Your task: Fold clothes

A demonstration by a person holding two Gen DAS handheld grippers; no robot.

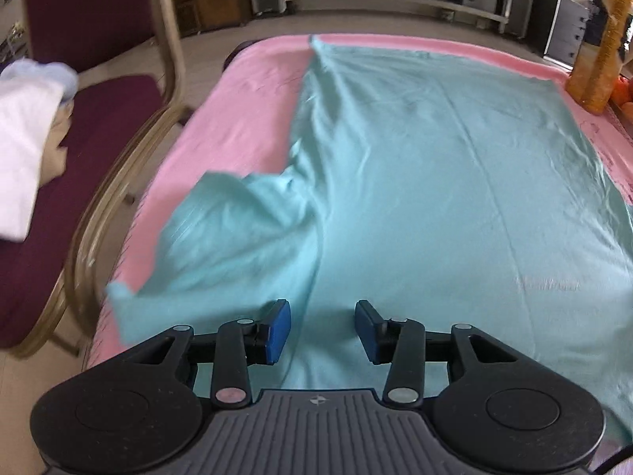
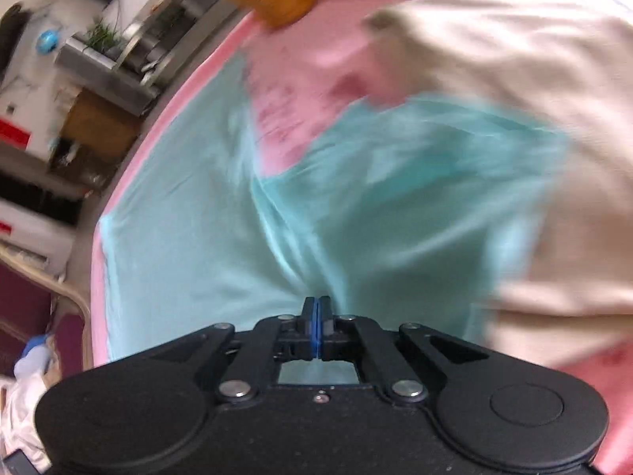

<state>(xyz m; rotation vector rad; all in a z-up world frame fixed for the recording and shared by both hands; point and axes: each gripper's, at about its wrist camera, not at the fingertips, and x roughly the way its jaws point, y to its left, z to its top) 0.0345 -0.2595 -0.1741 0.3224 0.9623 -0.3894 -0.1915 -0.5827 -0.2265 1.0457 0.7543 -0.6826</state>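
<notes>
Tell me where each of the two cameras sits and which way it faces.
Left wrist: rides on the left tongs, jaws open, facing forward over the spread teal cotton shirt on the pink table cover; dark red chair at left.
Right wrist: rides on the right tongs, shut, seemingly pinching the shirt, view tilted and blurred; beige cloth at right.
Shared: the shirt, pink cover, orange object.

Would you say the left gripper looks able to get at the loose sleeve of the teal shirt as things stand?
Probably yes. The left gripper is open just above the teal shirt, and the sleeve lies spread on the pink cover just ahead to its left, with nothing between them.
</notes>
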